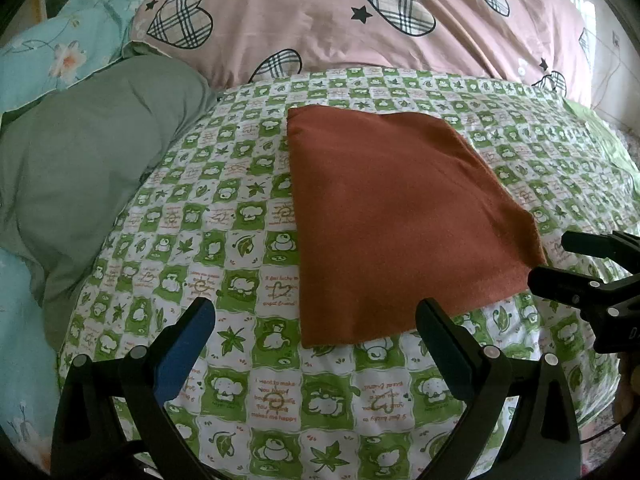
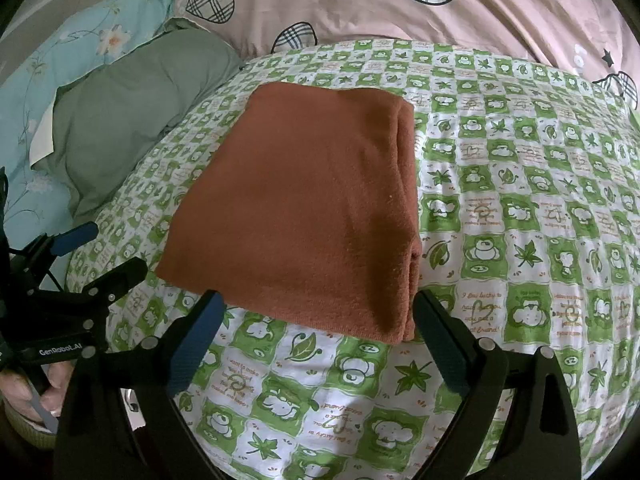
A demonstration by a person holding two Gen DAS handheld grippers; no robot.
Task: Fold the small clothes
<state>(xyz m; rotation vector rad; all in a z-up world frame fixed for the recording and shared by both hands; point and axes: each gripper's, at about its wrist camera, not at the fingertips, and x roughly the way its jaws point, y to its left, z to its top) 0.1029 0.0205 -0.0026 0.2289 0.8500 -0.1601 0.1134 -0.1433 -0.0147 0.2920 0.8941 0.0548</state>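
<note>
A rust-brown garment [image 1: 392, 216] lies folded into a flat rectangle on the green-and-white checked sheet [image 1: 224, 248]. In the right wrist view the garment [image 2: 304, 208] shows stacked layers along its right edge. My left gripper [image 1: 316, 320] is open and empty, just short of the garment's near left corner. My right gripper [image 2: 318, 312] is open and empty, its jaws on either side of the garment's near edge, not touching it. The right gripper also shows in the left wrist view [image 1: 560, 264], at the garment's near right corner. The left gripper shows in the right wrist view [image 2: 112, 252].
A grey-green pillow [image 1: 88, 168] lies left of the sheet. A pink quilt with plaid hearts [image 1: 360, 20] is bunched behind it. Light blue floral bedding [image 1: 48, 56] lies at the far left.
</note>
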